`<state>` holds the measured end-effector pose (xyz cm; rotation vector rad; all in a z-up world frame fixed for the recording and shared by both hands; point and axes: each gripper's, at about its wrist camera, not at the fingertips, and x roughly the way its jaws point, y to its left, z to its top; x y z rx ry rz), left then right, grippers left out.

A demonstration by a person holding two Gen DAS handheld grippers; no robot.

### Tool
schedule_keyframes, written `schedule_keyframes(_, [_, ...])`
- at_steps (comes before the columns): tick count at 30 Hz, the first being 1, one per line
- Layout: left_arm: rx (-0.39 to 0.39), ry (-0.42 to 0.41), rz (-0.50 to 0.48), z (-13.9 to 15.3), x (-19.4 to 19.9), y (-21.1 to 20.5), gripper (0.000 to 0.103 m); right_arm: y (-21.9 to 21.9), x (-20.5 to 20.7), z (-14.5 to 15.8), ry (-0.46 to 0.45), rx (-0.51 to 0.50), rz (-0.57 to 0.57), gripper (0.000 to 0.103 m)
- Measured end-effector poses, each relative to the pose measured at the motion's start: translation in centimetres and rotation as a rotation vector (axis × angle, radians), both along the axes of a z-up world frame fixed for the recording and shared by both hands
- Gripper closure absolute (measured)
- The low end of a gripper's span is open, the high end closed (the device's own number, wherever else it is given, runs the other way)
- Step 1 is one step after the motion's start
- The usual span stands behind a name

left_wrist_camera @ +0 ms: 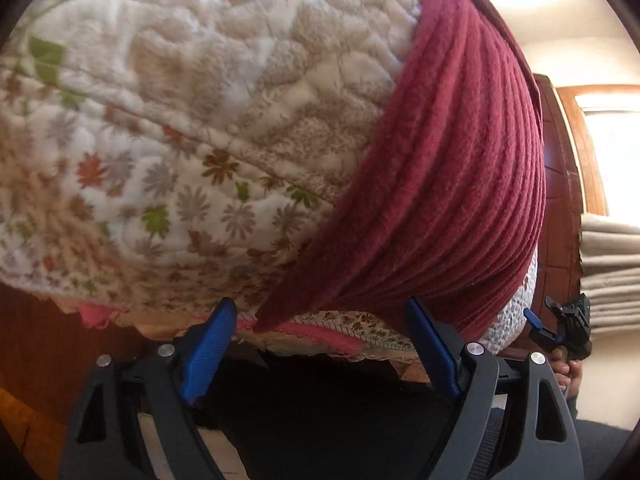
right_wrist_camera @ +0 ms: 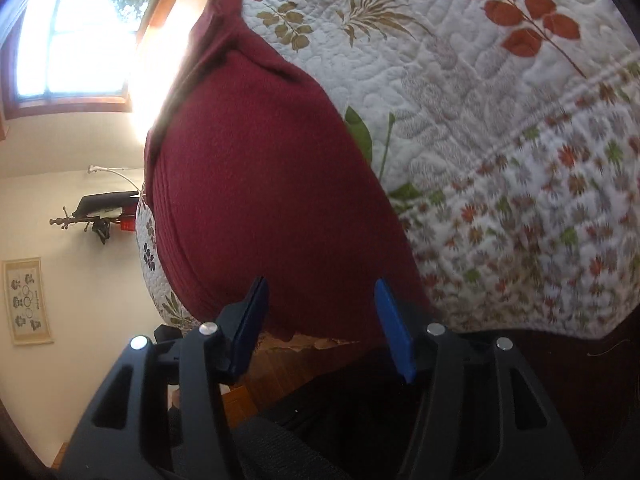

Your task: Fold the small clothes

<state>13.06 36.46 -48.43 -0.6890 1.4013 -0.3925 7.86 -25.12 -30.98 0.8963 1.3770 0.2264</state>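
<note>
Lying flat on the quilt (left_wrist_camera: 168, 112), the maroon garment (left_wrist_camera: 448, 184) fronts both gaping hand-held grippers.

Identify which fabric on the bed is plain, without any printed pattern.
The maroon knit garment is plain, ribbed, single-coloured. The quilt beneath it is white with printed leaves and flowers.

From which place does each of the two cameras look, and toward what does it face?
Left wrist: sits behind the left tongs, which stand open, facing the dark red ribbed knit garment on the white floral quilted bedspread; the right tongs and a hand show at the right edge.
Right wrist: sits behind the right tongs, open, near the garment's lower edge, facing garment, bedspread and an arched window; no hand shows.
Shared: garment and bedspread.
</note>
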Motion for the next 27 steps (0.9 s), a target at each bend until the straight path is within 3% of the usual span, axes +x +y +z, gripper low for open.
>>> schedule_keyframes(3, [-0.059, -0.054, -0.039, -0.7, 0.8, -0.2, 0.017, 1.0, -2.1, 1.2, 0.01, -0.052, 0.0, 0.047])
schedule_keyframes(6, [-0.125, -0.054, -0.044, -1.6, 1.1, -0.2, 0.023, 1.1, -3.7, 2.6, -0.002, -0.081, -0.025, 0.047])
schedule_keyframes(7, [-0.127, -0.058, -0.044, -1.7, 1.1, -0.2, 0.03, 1.0, -4.3, 2.8, -0.006, -0.082, -0.036, 0.047])
schedule_keyframes(9, [-0.159, -0.045, -0.054, -1.6, 0.7, -0.1, 0.073, 1.0, -5.2, 2.8, -0.014, -0.071, -0.061, 0.047])
schedule_keyframes(11, [-0.196, -0.036, -0.048, -1.2, -0.1, 0.4, 0.095, 1.0, -6.1, 2.4, -0.02, -0.055, -0.084, 0.046])
schedule_keyframes(16, [-0.349, -0.048, -0.01, 2.5, -1.7, 2.0, 0.096, 1.8, -7.6, -0.3, -0.012, 0.031, -0.157, 0.045])
schedule_keyframes(21, [-0.538, -0.109, 0.03, 9.3, -2.8, 3.5, 0.097, 2.4, -9.9, -4.3, 0.007, 0.144, -0.251, 0.04])
schedule_keyframes(27, [-0.664, -0.131, 0.064, 13.1, -2.3, 3.4, 0.097, 3.8, -11.7, -10.0, 0.007, 0.365, -0.404, 0.028])
